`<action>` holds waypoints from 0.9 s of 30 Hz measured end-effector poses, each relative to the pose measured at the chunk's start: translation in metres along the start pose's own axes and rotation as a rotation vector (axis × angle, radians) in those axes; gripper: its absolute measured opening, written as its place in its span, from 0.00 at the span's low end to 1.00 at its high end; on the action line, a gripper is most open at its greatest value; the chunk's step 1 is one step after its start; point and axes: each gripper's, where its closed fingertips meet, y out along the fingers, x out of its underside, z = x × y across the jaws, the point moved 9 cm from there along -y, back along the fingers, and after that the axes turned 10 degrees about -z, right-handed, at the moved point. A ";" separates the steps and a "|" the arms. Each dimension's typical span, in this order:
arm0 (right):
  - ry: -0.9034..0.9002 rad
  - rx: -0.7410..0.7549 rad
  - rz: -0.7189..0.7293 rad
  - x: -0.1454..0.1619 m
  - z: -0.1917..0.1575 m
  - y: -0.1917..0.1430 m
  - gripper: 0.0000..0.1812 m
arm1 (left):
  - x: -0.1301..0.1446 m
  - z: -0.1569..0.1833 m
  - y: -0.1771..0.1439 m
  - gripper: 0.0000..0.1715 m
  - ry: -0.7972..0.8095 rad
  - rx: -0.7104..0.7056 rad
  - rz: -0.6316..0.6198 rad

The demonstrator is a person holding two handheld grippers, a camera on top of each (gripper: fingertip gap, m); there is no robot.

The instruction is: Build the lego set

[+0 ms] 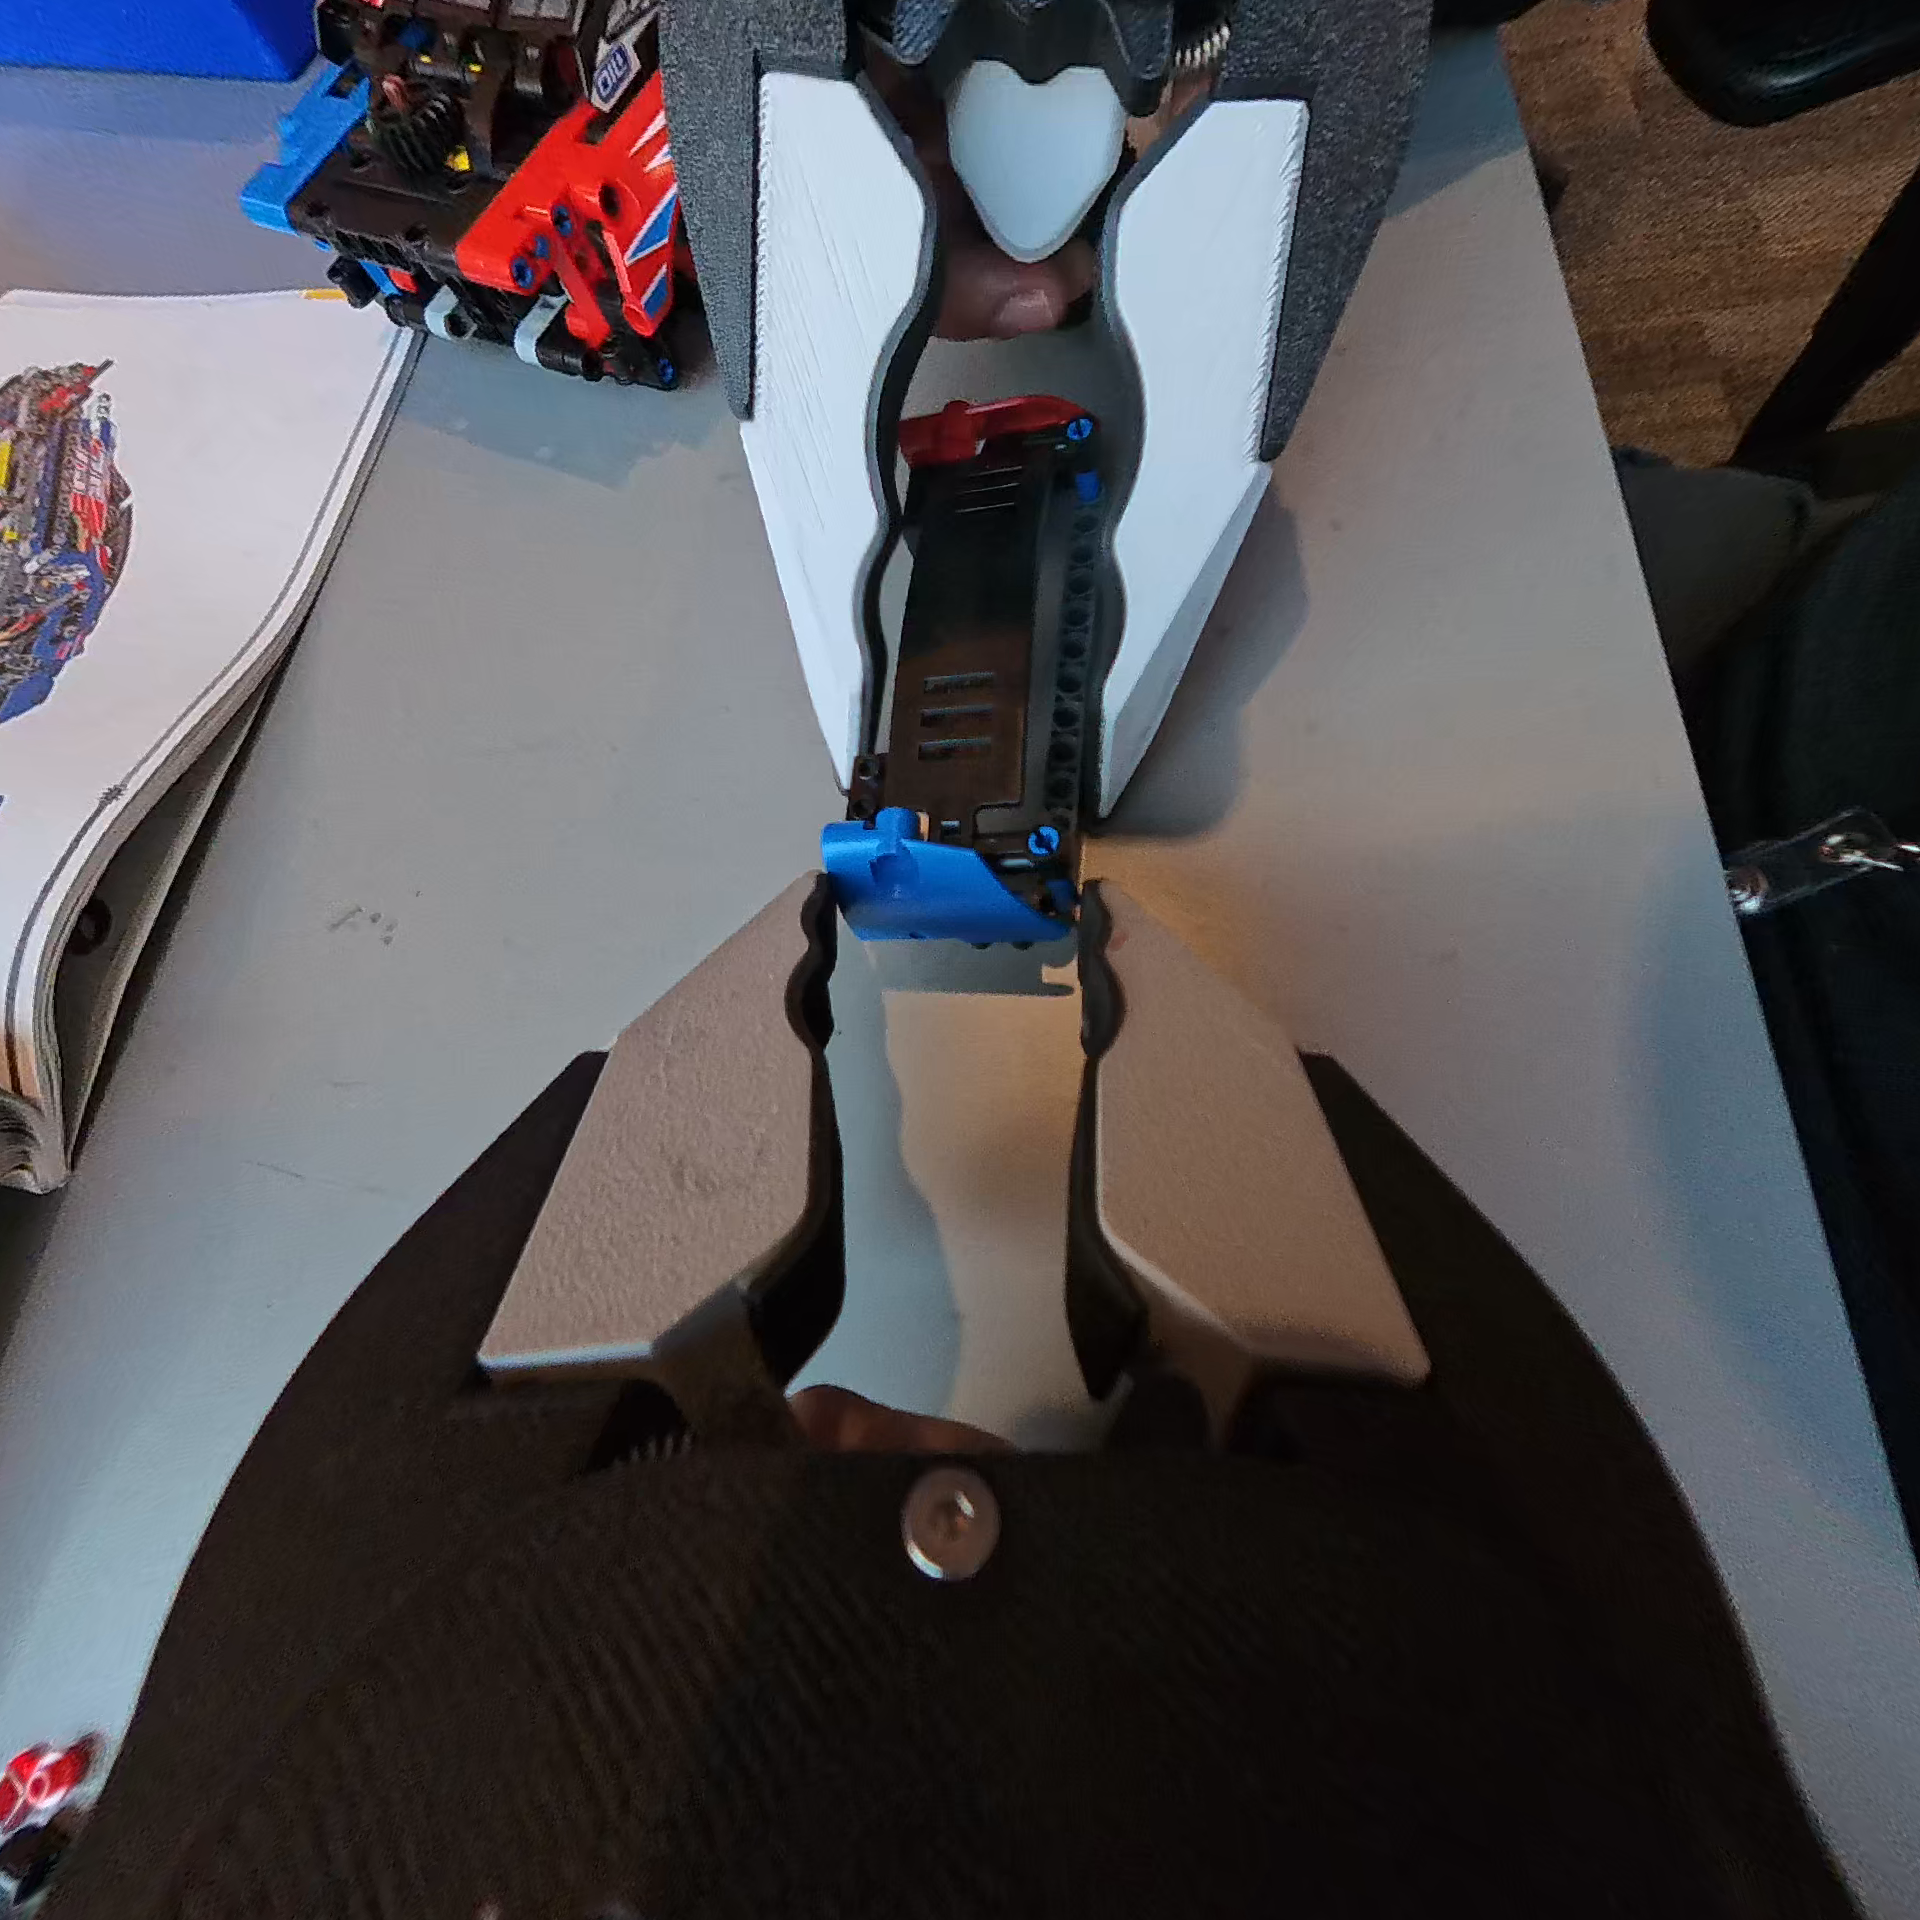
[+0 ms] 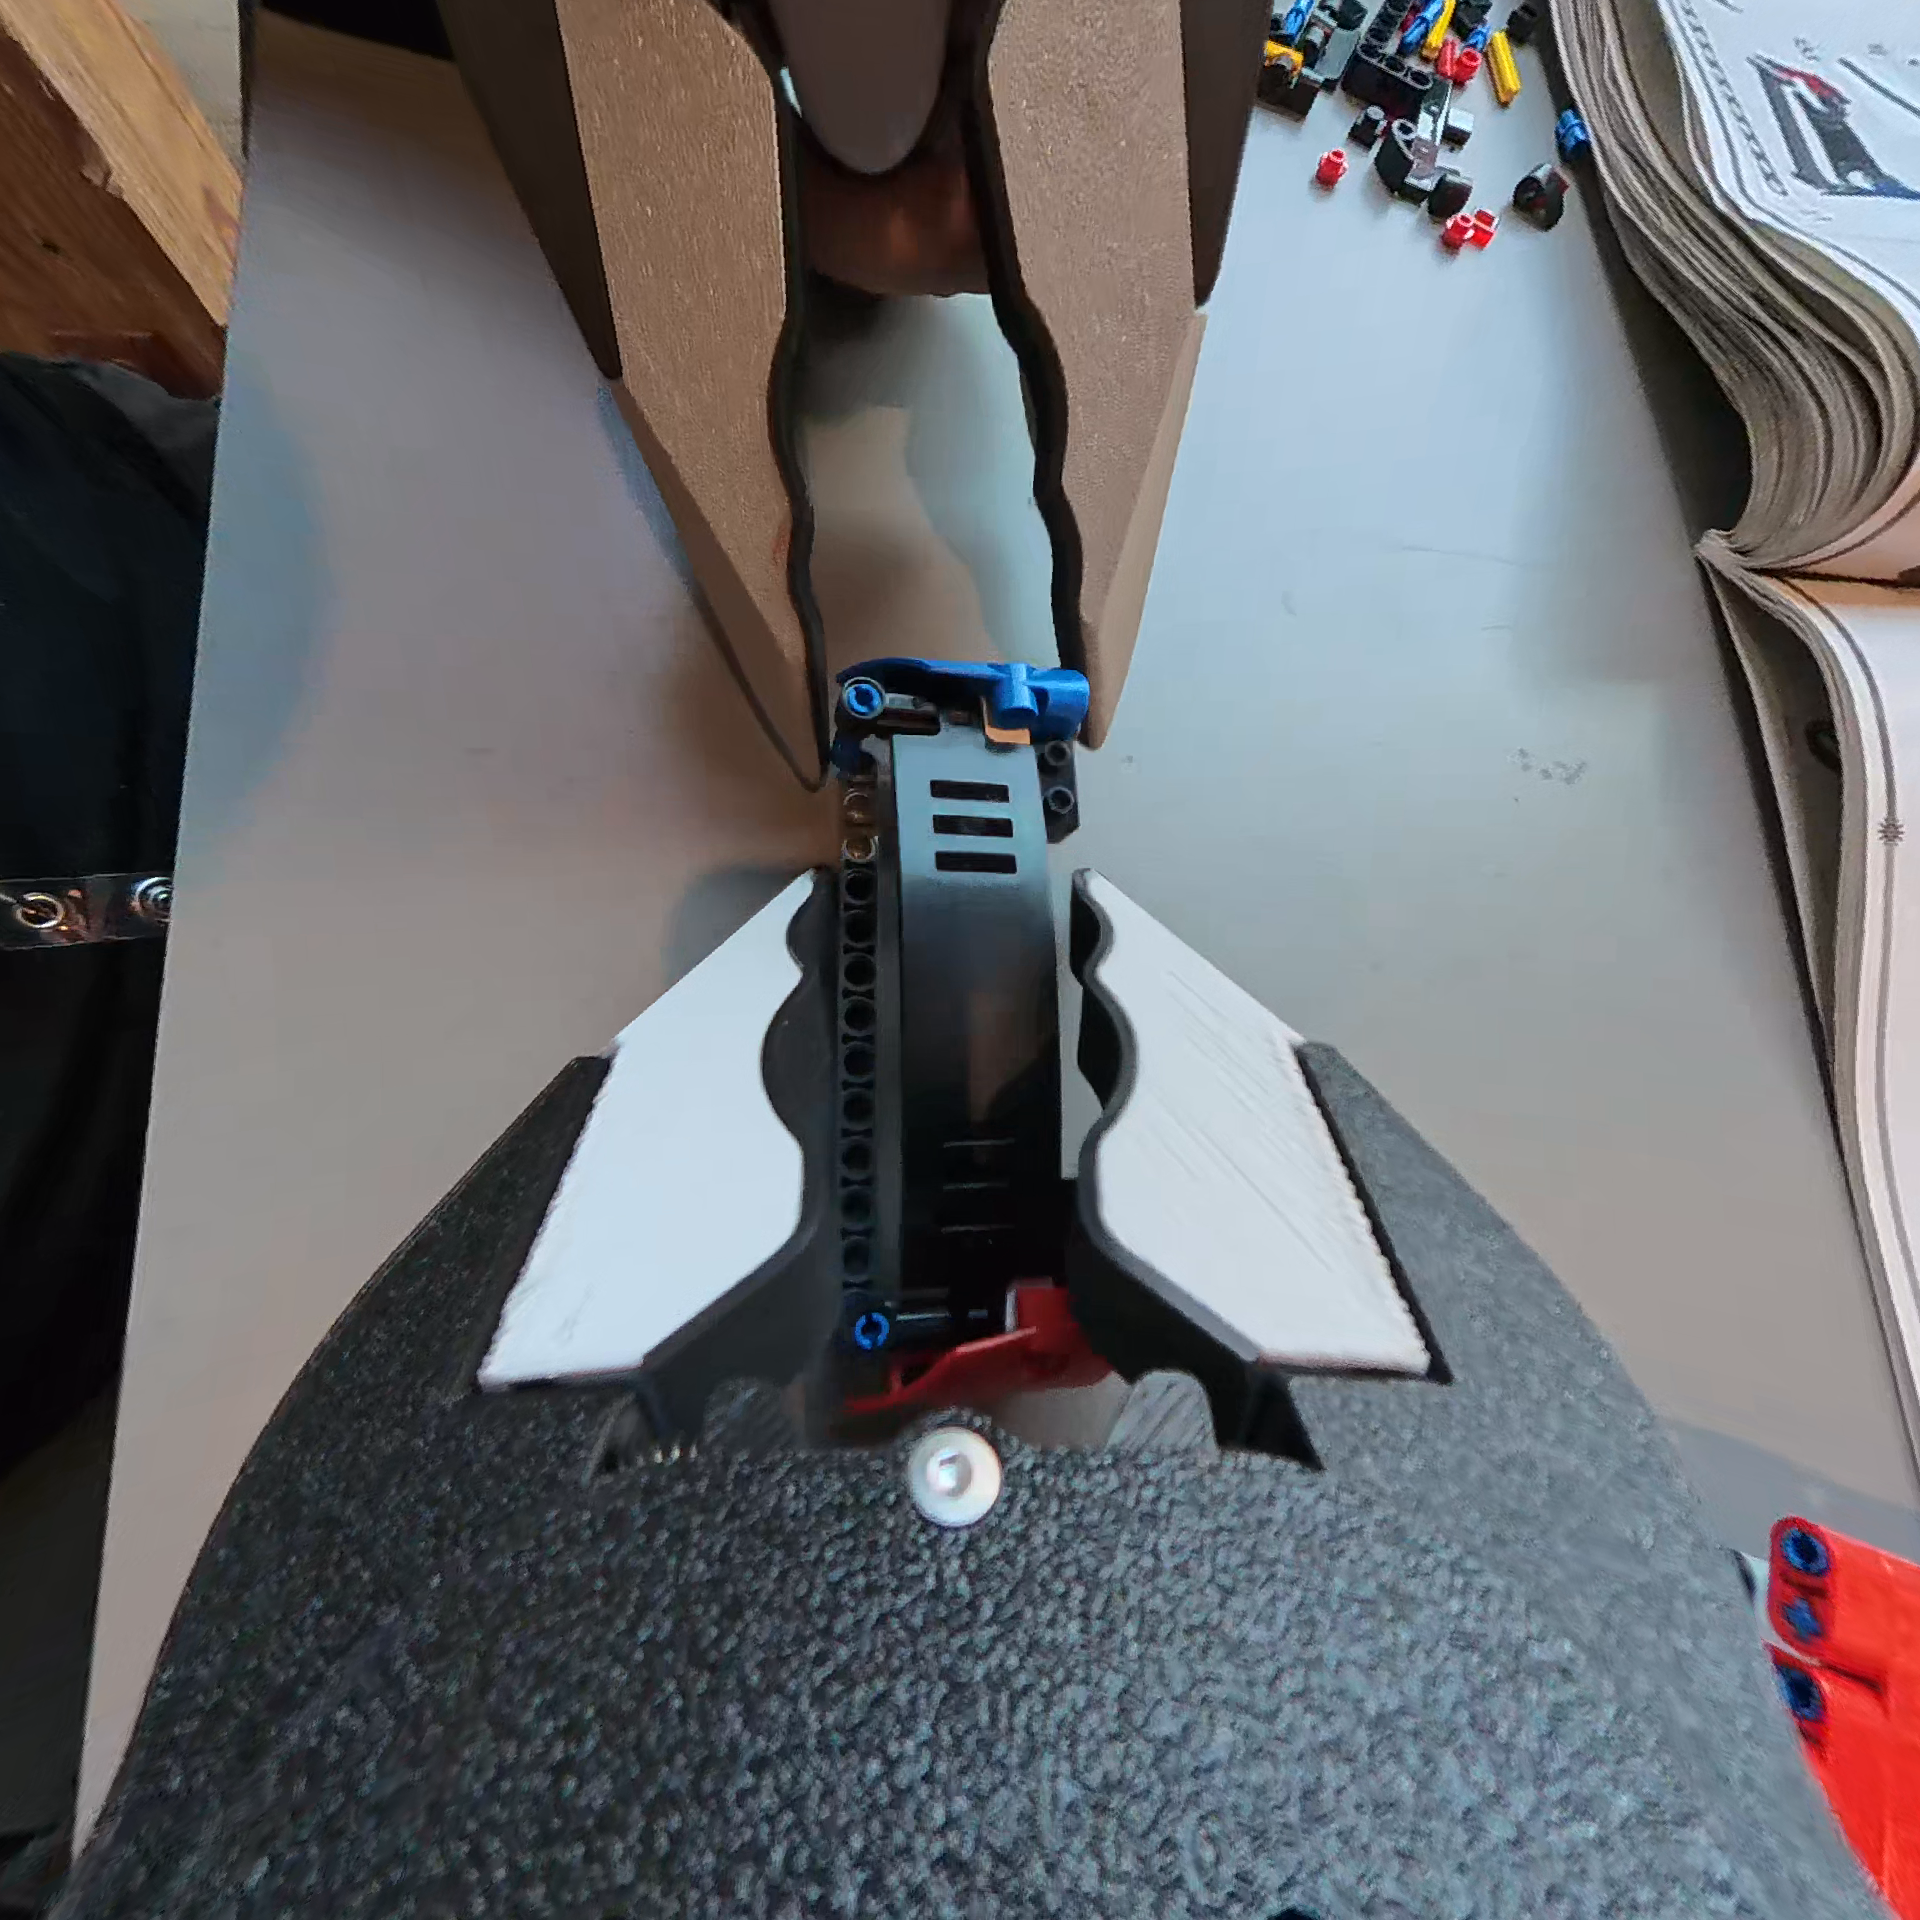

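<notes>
Between my two grippers, above the grey counter (image 1: 520, 675), hangs a long black lego assembly (image 1: 997, 634): a flat panel with slots and a holed beam along one edge, a blue piece (image 1: 925, 883) at one end and a red piece (image 1: 987, 426) at the other. My right gripper (image 2: 951, 904), the one with white fingers, is pinching the black assembly along its length, the red end sitting deep toward the gripper's base and the blue end sticking out past the fingertips. My left gripper (image 1: 951, 914), with tan fingers, meets it head-on; its tips sit on either side of the blue piece, touching or very nearly touching it, but I cannot tell whether they are pressing on it.

In the left wrist view, a partly built red, black and blue lego model (image 1: 488, 197) stands on the counter beyond the right gripper, and an open instruction booklet (image 1: 156, 644) lies just beside it, at the counter's left edge. In the right wrist view, a scatter of small loose lego parts (image 2: 1423, 94) in black, red, yellow and blue lies at the far end of the counter, next to the booklet's thick stack of pages. A dark bag with a clear badge holder (image 2: 83, 914) sits off the counter's edge.
</notes>
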 end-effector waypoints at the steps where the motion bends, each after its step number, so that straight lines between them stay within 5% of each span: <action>1: -0.001 0.005 0.000 0.001 0.001 -0.001 0.25 | 0.000 -0.002 -0.002 0.26 -0.006 0.008 0.002; 11: 0.019 -0.009 0.019 0.004 0.004 -0.005 0.23 | -0.004 -0.015 -0.016 0.27 -0.024 -0.020 0.023; 17: 0.013 -0.022 0.005 0.005 0.004 -0.004 0.20 | -0.023 0.008 -0.030 0.07 0.309 -0.070 0.052; 19: 0.013 -0.027 0.003 0.005 0.004 -0.003 0.20 | -0.028 0.009 -0.029 0.13 0.334 -0.024 -0.051; 23: 0.023 -0.010 0.017 0.005 0.006 -0.005 0.19 | -0.028 -0.004 -0.023 0.11 0.194 -0.185 -0.217; 27: 0.037 -0.008 0.024 0.007 0.009 -0.007 0.19 | -0.018 0.012 -0.020 0.08 -0.121 -0.197 -0.174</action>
